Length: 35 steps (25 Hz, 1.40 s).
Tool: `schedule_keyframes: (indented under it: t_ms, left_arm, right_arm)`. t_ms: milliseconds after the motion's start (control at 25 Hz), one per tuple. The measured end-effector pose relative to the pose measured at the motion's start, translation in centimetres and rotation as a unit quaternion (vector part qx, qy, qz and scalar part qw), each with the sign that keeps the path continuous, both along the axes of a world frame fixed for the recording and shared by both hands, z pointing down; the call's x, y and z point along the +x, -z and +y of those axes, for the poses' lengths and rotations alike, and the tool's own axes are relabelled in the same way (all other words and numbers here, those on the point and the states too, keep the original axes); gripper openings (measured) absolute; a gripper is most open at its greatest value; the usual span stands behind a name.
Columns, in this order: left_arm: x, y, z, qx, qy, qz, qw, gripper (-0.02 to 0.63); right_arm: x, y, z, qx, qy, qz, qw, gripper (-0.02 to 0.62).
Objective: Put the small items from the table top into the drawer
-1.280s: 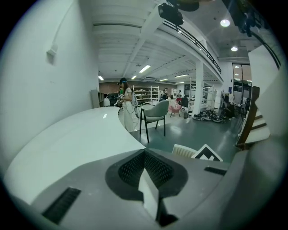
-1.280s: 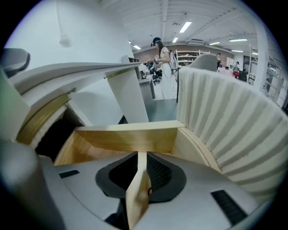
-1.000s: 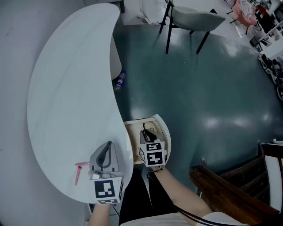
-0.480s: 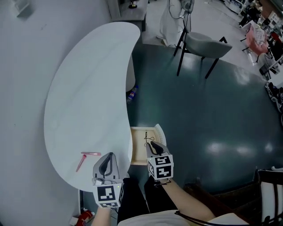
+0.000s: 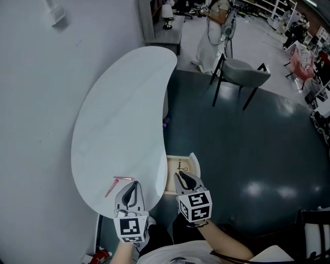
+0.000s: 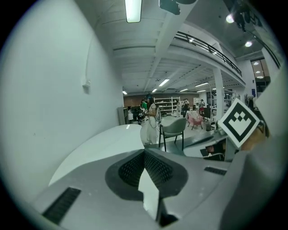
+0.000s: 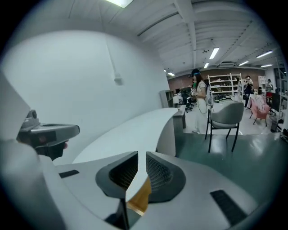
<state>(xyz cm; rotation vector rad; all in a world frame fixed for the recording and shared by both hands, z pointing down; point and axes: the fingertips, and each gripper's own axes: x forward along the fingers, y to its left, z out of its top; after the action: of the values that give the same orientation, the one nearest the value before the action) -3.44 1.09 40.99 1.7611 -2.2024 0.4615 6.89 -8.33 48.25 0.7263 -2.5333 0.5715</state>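
Note:
A thin pink item point(image 5: 116, 183) lies near the near end of the white curved table point(image 5: 124, 118). Beside that end a wooden drawer point(image 5: 171, 178) stands pulled out, with a small black item point(image 5: 181, 167) in it. My left gripper point(image 5: 135, 183) hangs above the table's near edge, just right of the pink item, its jaws shut and empty point(image 6: 145, 152). My right gripper point(image 5: 179, 176) is held above the drawer's near end; a narrow slit shows between its jaws point(image 7: 141, 155) and nothing is in them.
A grey chair point(image 5: 240, 69) stands on the dark green floor beyond the drawer. A bottle point(image 5: 166, 122) lies on the floor by the table's pedestal. A person point(image 5: 219, 13) stands far back. Dark wooden furniture point(image 5: 309, 227) is at the lower right.
Both grippers have risen, the right one lifting up out of the drawer. The left gripper has drawn back from above the table. The pink item and the black item stay put.

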Motion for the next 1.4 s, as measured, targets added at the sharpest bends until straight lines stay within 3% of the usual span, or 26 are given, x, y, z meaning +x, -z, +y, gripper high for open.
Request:
schedule_keyframes:
  t_ms: [600,960,1400]
  left_arm:
    - [-9.7,10.4,13.6,0.070,0.055,-0.018,0.9959,0.017]
    - [-12.4,13.3,19.1,0.097,0.053,-0.029,0.9935,0.017]
    - [-12.8,13.7,19.9,0.102,0.040,-0.023,0.9937,0.015]
  right_arm:
    - [-10.1,15.7,14.5,0.082,0.079,-0.085,0.990,0.052]
    - [-12.6,19.0,19.7,0.118,0.084,-0.095,0.985,0.049]
    - [-13.8,19.6,21.3,0.127,0.078,-0.093,0.984,0.049]
